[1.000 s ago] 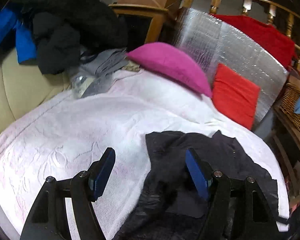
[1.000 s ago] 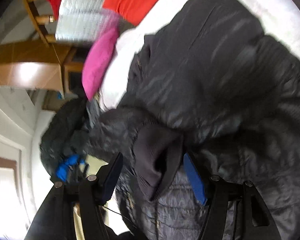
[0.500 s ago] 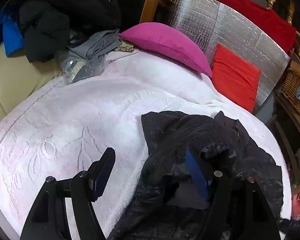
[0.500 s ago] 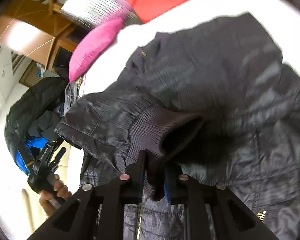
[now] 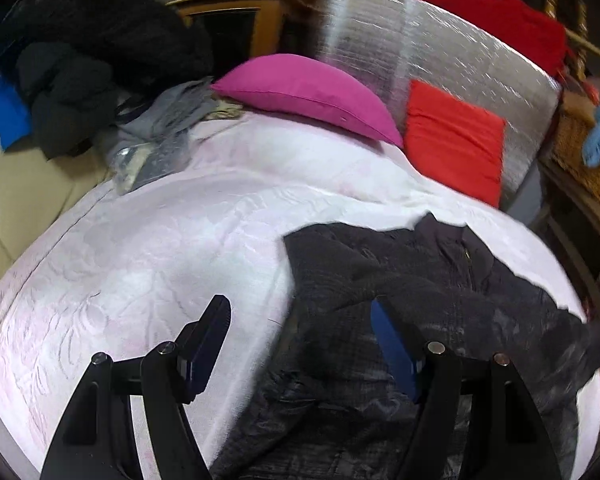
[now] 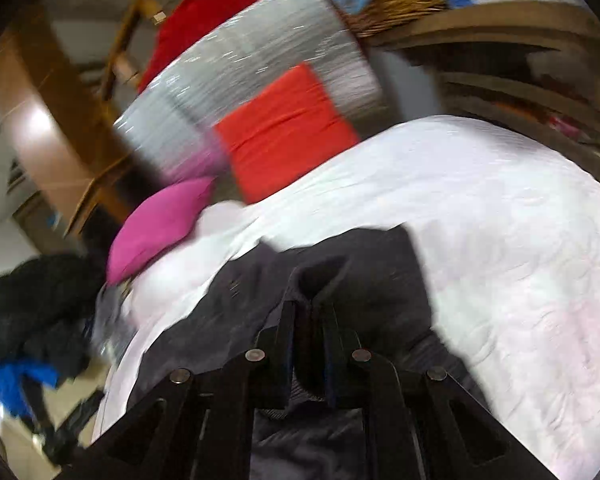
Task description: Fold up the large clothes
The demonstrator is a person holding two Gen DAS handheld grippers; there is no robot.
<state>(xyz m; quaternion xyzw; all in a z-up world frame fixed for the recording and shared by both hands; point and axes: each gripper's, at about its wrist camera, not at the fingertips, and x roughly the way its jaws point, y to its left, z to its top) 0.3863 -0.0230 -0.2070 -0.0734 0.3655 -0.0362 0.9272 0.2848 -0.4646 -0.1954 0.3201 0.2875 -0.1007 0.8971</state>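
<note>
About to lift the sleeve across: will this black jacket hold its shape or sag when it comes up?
Likely floppy: the black jacket lies rumpled on the white bedspread. The cuff pinched in the right gripper bunches, so the rest should trail. Its sheen hints it may slide.

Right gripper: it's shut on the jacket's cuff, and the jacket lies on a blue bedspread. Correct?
Not quite: the bedspread is white with a faint pink tint, not blue, as the right wrist view shows. The right gripper is indeed shut on the cuff of the dark jacket.
</note>
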